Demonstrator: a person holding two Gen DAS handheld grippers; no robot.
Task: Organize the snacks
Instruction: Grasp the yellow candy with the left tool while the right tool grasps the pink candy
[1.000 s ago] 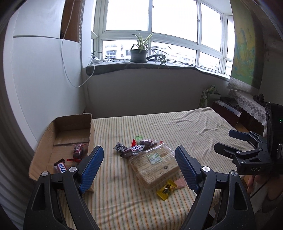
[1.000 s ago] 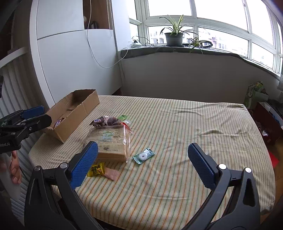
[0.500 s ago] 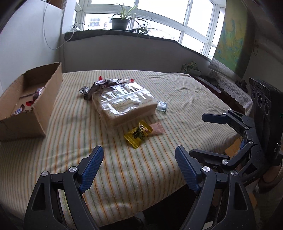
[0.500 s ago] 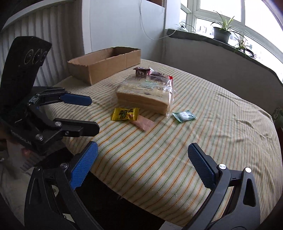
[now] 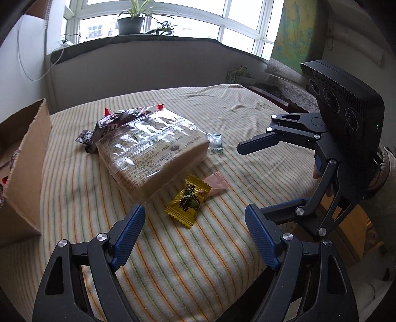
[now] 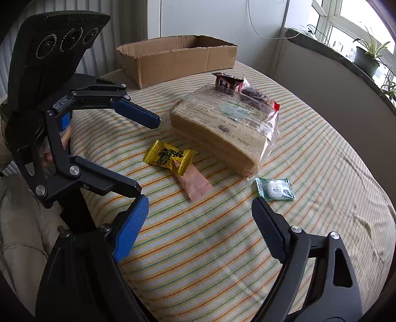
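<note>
A yellow candy packet (image 5: 188, 204) lies on the striped tablecloth, partly over a pink sachet (image 5: 215, 182), in front of a clear-wrapped loaf of bread (image 5: 151, 151). Dark snack wrappers (image 5: 109, 126) sit behind the loaf. A small green packet (image 6: 274, 189) lies to its right. My left gripper (image 5: 195, 237) is open and empty just short of the yellow candy. My right gripper (image 6: 200, 232) is open and empty near the pink sachet (image 6: 195, 184) and the yellow candy (image 6: 169, 156). Each gripper shows in the other's view, the right one (image 5: 250, 178) and the left one (image 6: 148, 158).
An open cardboard box (image 6: 173, 58) stands at the table's far left (image 5: 22, 158), with a few snacks inside. A windowsill with a potted plant (image 5: 130, 23) runs behind the table. The table edge (image 6: 247, 307) is close below my grippers.
Both grippers have tilted down and moved in low over the table toward the yellow candy and pink sachet. Both stay open. The snacks have not moved.
</note>
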